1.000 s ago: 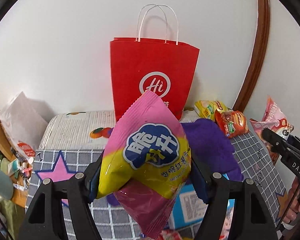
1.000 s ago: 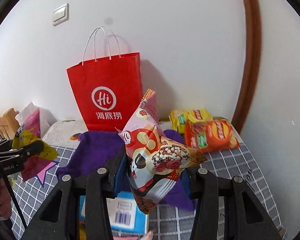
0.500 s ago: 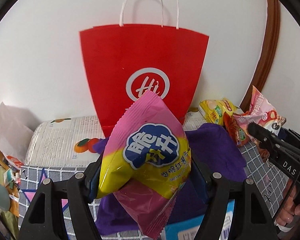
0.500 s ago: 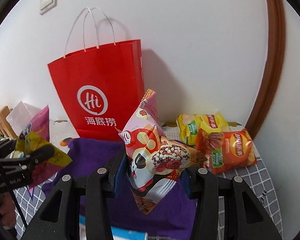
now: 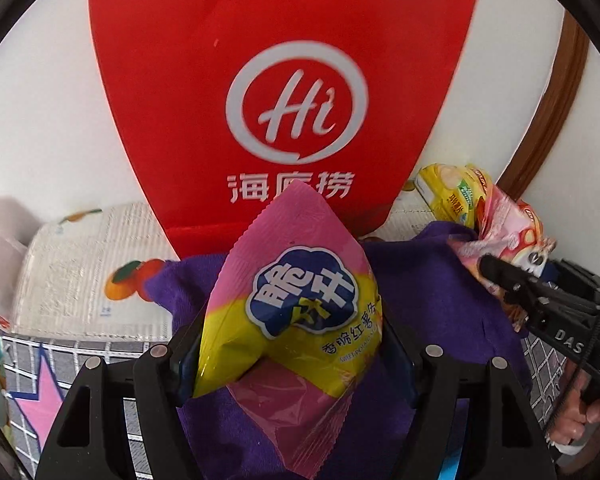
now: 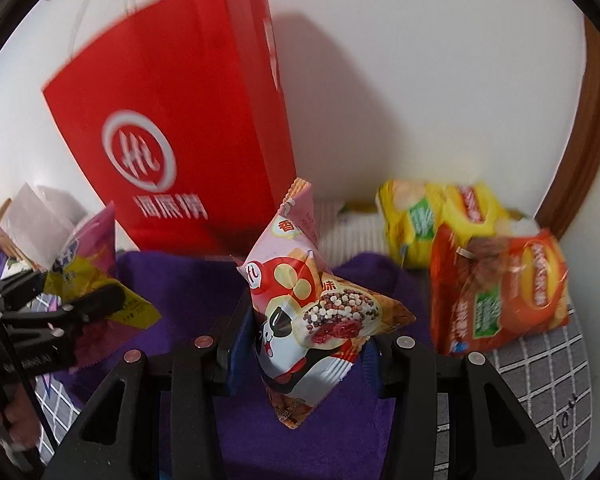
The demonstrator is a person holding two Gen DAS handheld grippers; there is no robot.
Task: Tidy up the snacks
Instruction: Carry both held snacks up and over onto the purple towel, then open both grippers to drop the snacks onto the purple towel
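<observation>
My left gripper (image 5: 292, 356) is shut on a pink and yellow snack bag (image 5: 296, 308), held above a purple cloth (image 5: 432, 304). My right gripper (image 6: 304, 340) is shut on a pink panda snack bag (image 6: 308, 300), also over the purple cloth (image 6: 172, 280). A red paper bag (image 5: 276, 92) with a white "Hi" logo stands upright against the wall, close ahead of both grippers; it also shows in the right wrist view (image 6: 180, 120). The right gripper with its bag shows at the right of the left wrist view (image 5: 512, 248). The left gripper shows at the left of the right wrist view (image 6: 80, 300).
A yellow chip bag (image 6: 432, 216) and an orange chip bag (image 6: 504, 288) lie at the right by the wall. A checked cover (image 6: 540, 368) with a pink star (image 5: 40, 396) lies under everything. White crumpled paper (image 6: 36, 220) sits at the left. A brown wooden frame (image 5: 548, 112) runs up the right.
Both grippers have moved forward with their snack bags toward the red paper bag, which now looms much larger. The blue box below has dropped almost out of view.
</observation>
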